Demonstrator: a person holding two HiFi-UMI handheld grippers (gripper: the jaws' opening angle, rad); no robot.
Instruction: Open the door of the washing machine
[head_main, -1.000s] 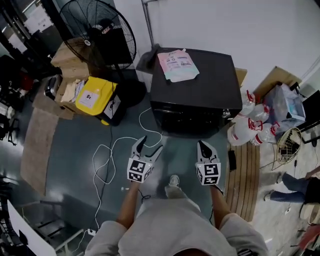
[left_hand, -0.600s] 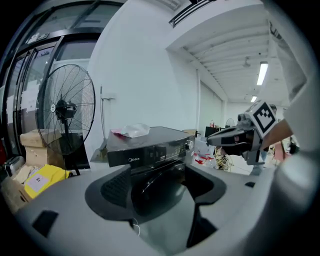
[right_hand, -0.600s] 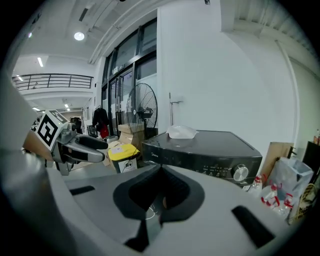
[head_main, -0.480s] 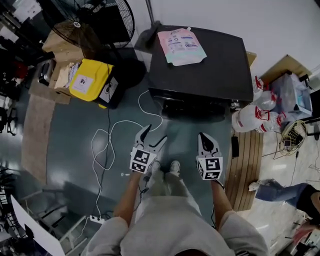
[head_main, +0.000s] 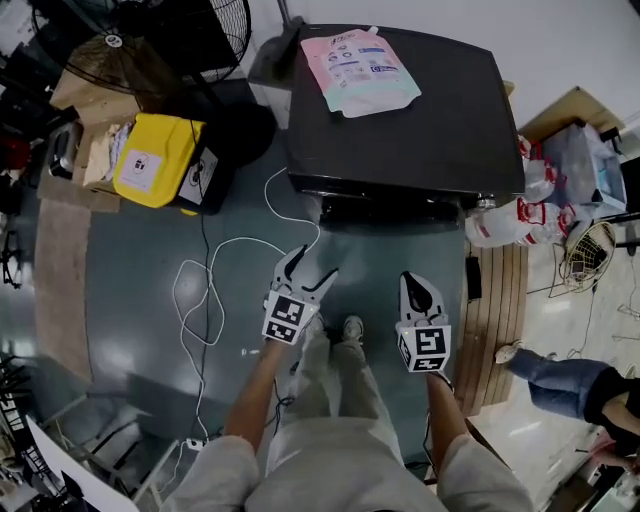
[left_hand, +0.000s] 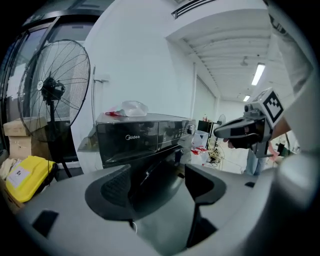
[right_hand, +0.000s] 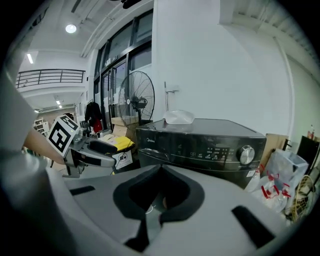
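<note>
black and glossy, the washer (head_main: 400, 110) stands against the white wall at the top of the head view, with a pink and white bag (head_main: 362, 68) lying on its lid. its door (left_hand: 155, 165) is on the front face, below the control strip with the dial (right_hand: 246, 155). from here it looks closed, though the handle cannot be picked out in any view.

the person stands on the grey floor (head_main: 130, 290) facing the front, both grippers held out and well apart from the machine. the left gripper (head_main: 303, 268) has its jaws spread, nothing between them, and its own view looks through the gap onto the dark door. the right gripper (head_main: 417, 285) has its jaws pressed together at the tips and holds nothing. a white cable (head_main: 215, 290) loops over the floor just left of the left gripper.

the step in hand seems to be the approach: nothing has been touched yet. the next move likely calls for stepping or leaning closer and bringing the spread left gripper down to the door's edge or handle. it then has to clamp there before pulling outward along the hinge's swing. the right gripper would have to release first if it is to help.
</note>
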